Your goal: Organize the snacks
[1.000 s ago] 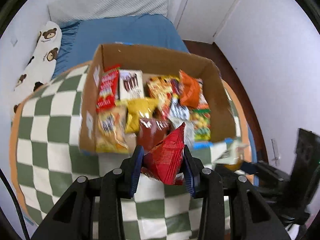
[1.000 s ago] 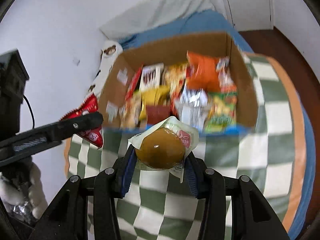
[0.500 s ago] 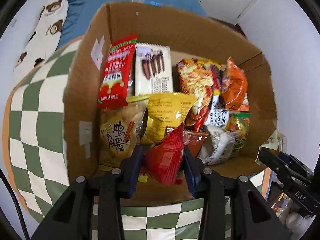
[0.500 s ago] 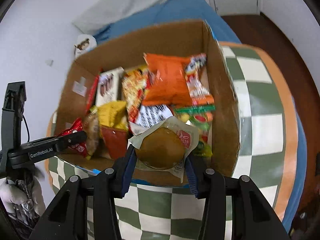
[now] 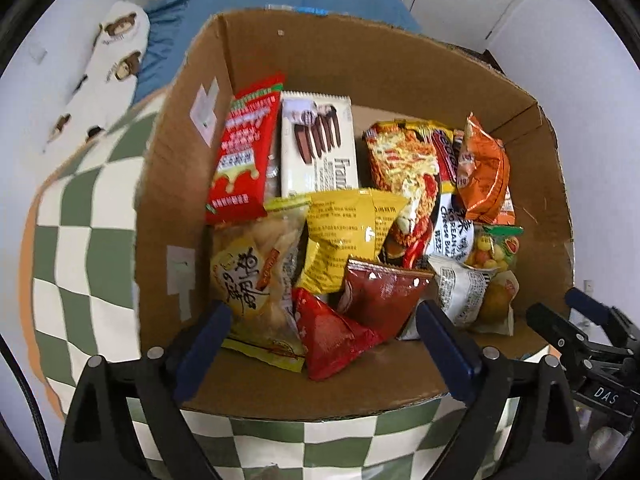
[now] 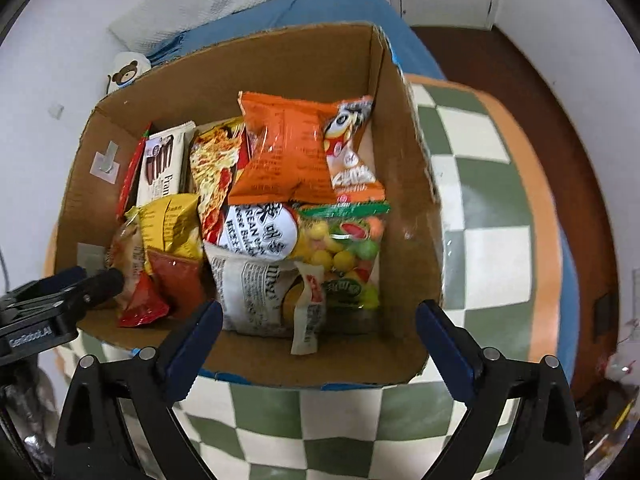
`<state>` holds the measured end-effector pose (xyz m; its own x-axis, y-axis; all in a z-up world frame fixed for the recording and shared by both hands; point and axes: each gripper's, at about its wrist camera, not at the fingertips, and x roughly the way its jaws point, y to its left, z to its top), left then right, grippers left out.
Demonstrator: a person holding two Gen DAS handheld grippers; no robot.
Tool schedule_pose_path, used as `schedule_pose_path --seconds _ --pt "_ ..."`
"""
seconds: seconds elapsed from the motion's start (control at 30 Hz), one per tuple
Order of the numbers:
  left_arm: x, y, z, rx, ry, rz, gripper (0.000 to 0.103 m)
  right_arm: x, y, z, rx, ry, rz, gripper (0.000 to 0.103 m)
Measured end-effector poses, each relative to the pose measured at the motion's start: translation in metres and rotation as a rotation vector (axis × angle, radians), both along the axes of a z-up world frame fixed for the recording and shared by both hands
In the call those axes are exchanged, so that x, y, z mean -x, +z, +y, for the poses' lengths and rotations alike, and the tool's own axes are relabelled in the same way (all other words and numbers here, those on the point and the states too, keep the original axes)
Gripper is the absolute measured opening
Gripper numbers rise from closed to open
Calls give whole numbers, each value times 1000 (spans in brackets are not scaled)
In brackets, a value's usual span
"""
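An open cardboard box (image 5: 320, 64) on the checked table holds several snack packets. My left gripper (image 5: 322, 312) hangs over its near left corner, jaws opening wide. The red triangular packet (image 5: 332, 340) lies loose on the box floor between them, touching neither pad. My right gripper (image 6: 319, 308) is over the near right part of the box (image 6: 280, 64), jaws also opening. The bun in its white wrapper (image 6: 304, 304) rests below against the other packets, free of the pads. Each gripper shows at the edge of the other's view.
The box sits on a round table with a green-and-white checked cloth (image 6: 480, 200). Behind it are a blue bed (image 5: 240, 4) and a bear-print pillow (image 5: 108, 68). Dark wooden floor (image 6: 540, 100) lies to the right.
Both grippers came forward and down over the box, then opened. The red packet left the left gripper and the wrapped bun left the right one; both now lie in the box.
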<state>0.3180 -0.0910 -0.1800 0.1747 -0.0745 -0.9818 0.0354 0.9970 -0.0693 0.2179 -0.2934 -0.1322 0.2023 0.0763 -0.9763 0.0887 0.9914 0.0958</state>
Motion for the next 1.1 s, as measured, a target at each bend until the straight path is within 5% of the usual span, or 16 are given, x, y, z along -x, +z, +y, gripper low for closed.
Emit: schedule_pose_path --seconds 0.43,1.1 --pt "15 35 2 -56 24 -103 96 8 27 3 76 -7 -92 100" --pt "141 152 -4 -54 33 -370 96 128 161 21 106 34 -387 103"
